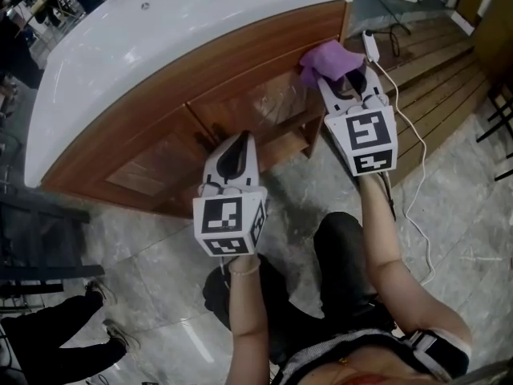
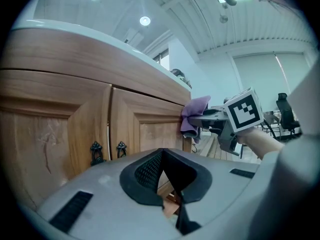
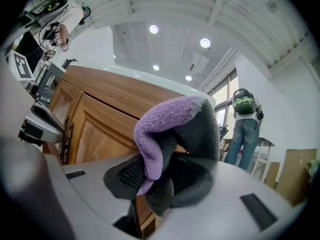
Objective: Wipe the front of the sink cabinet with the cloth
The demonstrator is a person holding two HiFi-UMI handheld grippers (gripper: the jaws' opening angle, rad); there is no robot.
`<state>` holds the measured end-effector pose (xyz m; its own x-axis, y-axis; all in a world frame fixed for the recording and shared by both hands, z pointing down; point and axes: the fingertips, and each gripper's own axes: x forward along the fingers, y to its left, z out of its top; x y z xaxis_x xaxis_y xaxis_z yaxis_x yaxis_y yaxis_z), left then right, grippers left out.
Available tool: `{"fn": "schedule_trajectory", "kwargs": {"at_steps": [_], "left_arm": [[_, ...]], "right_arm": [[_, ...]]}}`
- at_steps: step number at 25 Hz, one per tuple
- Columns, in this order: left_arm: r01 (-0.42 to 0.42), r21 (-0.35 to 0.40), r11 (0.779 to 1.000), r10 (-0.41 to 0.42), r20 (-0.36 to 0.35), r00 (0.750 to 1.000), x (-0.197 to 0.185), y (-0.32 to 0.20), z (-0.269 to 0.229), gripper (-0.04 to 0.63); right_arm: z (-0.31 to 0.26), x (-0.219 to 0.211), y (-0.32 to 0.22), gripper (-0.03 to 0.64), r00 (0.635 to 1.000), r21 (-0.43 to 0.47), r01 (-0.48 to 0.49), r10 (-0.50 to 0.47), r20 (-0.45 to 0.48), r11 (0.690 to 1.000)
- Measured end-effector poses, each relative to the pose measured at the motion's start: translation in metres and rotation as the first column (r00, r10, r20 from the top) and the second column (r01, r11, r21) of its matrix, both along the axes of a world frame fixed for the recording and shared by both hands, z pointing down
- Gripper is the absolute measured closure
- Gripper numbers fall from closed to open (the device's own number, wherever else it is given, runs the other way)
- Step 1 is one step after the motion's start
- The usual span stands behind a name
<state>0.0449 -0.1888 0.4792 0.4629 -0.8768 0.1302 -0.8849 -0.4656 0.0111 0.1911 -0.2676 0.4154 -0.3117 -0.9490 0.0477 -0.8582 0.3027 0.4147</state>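
The wooden sink cabinet (image 1: 200,95) carries a white top (image 1: 160,30). A purple cloth (image 1: 323,59) is pressed against the upper right end of the cabinet front, and my right gripper (image 1: 346,80) is shut on it. In the right gripper view the cloth (image 3: 172,129) bulges out of the jaws and hides their tips, with the cabinet door (image 3: 95,134) just behind. My left gripper (image 1: 236,155) hovers before the middle doors, shut and holding nothing. From the left gripper view I see the two door handles (image 2: 96,150), the cloth (image 2: 194,115) and the right gripper (image 2: 216,120).
A white power strip with a cable (image 1: 370,45) lies on the wooden decking (image 1: 437,70) right of the cabinet. A bystander's legs (image 1: 56,327) are at the lower left. Another person (image 3: 245,129) stands beyond the cabinet's right end. The floor is grey marble tile (image 1: 144,255).
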Motion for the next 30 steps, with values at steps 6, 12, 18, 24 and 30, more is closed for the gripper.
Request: {"fn": "schedule_trajectory", "kwargs": {"at_steps": [6, 12, 18, 24, 30], "left_arm": [[-0.006, -0.014, 1.000, 0.006, 0.007, 1.000, 0.001, 0.000, 0.006, 0.595], [-0.001, -0.011, 1.000, 0.001, 0.004, 1.000, -0.003, -0.001, 0.005, 0.595], [-0.009, -0.014, 1.000, 0.009, 0.006, 1.000, -0.001, 0.000, 0.008, 0.595], [-0.008, -0.015, 1.000, 0.008, 0.004, 1.000, -0.001, 0.001, 0.007, 0.595], [-0.001, -0.019, 1.000, 0.002, 0.017, 1.000, -0.002, 0.004, 0.010, 0.595]], "right_arm": [[0.001, 0.009, -0.002, 0.451, 0.998, -0.008, 0.003, -0.003, 0.063, 1.000], [0.001, 0.009, -0.002, 0.451, 0.998, 0.007, 0.002, -0.003, 0.066, 1.000], [0.002, 0.009, -0.002, 0.451, 0.997, 0.017, -0.001, 0.000, 0.073, 1.000], [0.001, 0.010, -0.002, 0.451, 0.998, 0.027, -0.009, 0.007, 0.068, 1.000], [0.013, -0.017, 0.020, 0.451, 0.998, 0.005, 0.049, -0.049, 0.049, 0.999]]}}
